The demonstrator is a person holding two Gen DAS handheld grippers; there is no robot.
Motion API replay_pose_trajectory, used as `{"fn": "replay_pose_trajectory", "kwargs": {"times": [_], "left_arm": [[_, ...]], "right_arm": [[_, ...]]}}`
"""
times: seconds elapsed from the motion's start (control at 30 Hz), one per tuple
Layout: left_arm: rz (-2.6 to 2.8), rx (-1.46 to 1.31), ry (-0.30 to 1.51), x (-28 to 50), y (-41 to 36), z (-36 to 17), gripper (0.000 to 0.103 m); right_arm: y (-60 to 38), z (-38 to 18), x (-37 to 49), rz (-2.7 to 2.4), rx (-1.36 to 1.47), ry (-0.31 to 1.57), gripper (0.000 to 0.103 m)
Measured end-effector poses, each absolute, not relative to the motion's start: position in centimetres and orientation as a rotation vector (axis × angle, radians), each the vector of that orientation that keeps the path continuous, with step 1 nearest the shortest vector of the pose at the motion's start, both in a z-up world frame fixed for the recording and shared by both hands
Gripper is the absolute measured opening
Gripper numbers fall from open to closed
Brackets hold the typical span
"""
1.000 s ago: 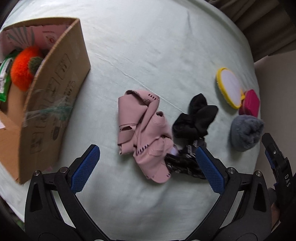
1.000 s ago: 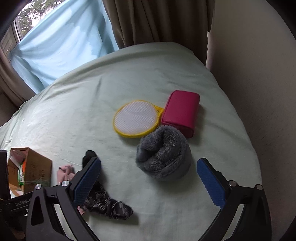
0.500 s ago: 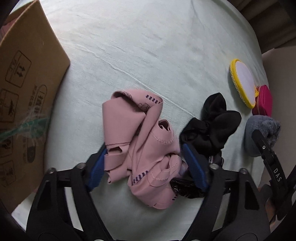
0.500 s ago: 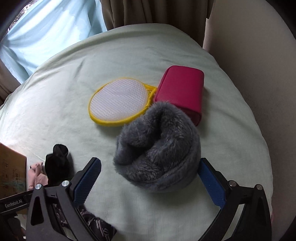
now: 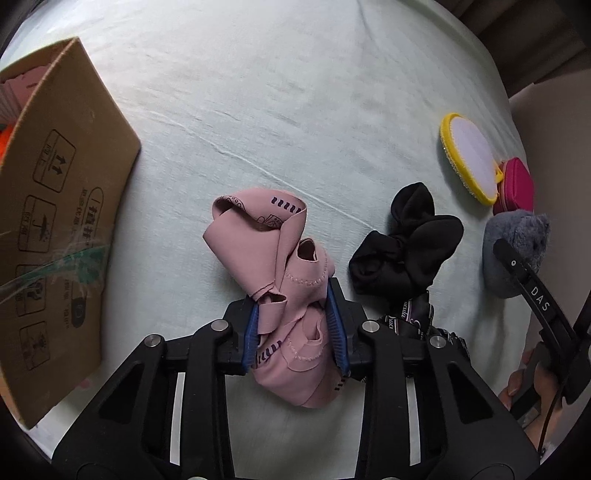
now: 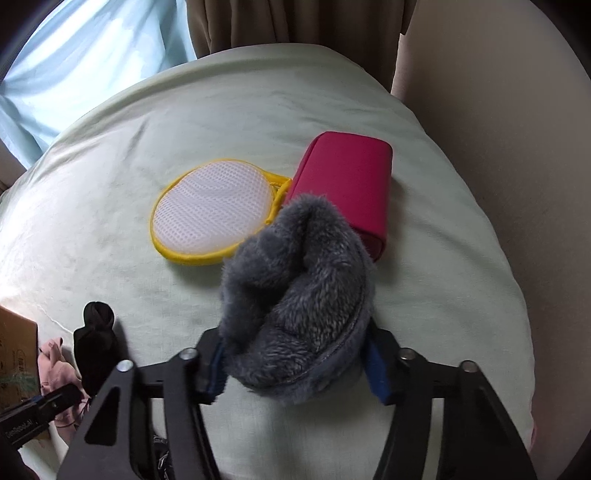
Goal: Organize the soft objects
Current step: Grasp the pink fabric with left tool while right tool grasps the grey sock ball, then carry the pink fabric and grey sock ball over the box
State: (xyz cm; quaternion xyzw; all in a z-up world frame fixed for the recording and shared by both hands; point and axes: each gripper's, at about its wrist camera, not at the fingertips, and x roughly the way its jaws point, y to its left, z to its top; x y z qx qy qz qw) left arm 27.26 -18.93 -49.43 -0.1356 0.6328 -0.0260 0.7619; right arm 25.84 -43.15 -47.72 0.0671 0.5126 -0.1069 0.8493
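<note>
My left gripper [image 5: 295, 328] is shut on a crumpled pink cloth [image 5: 273, 258] that lies on the pale green sheet [image 5: 258, 92]. My right gripper [image 6: 295, 369] is shut on a fluffy grey roll [image 6: 295, 314]; this roll also shows at the right of the left wrist view [image 5: 517, 243]. A black scrunchie-like cloth [image 5: 406, 247] lies between them, with a dark patterned cloth [image 5: 417, 321] just under it. The black cloth also shows in the right wrist view [image 6: 96, 339].
A cardboard box [image 5: 55, 221] stands at the left with something orange inside. A yellow-rimmed white mesh pad [image 6: 214, 214] and a magenta pouch [image 6: 347, 184] lie beyond the grey roll. Curtains [image 6: 295, 29] and a beige wall [image 6: 498, 147] border the bed.
Both grippers moved forward and down over their objects and closed: the left on the pink cloth, the right on the grey roll.
</note>
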Motion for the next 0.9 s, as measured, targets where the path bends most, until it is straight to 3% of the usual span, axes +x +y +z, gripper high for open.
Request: {"fn": "replay_pose_trajectory", "kwargs": {"times": [0.17,0.37,0.9], "left_arm": [[-0.051,-0.282,1.335,26.8,-18.9,-47.6,0.028],[-0.059,-0.283,1.288,26.0,-18.1,-44.3,0.028],[-0.139,-0.271,1.088,20.4,-14.6,-26.2,0.028]], "right_arm": [[-43.5,-46.4,24.7,-0.213,0.187,1.065,0.044],[-43.2,-42.7,22.7,-0.198,0.188,1.019,0.044],[-39.5,-25.9,14.0,-0.146,0.216,0.872,0.044]]}}
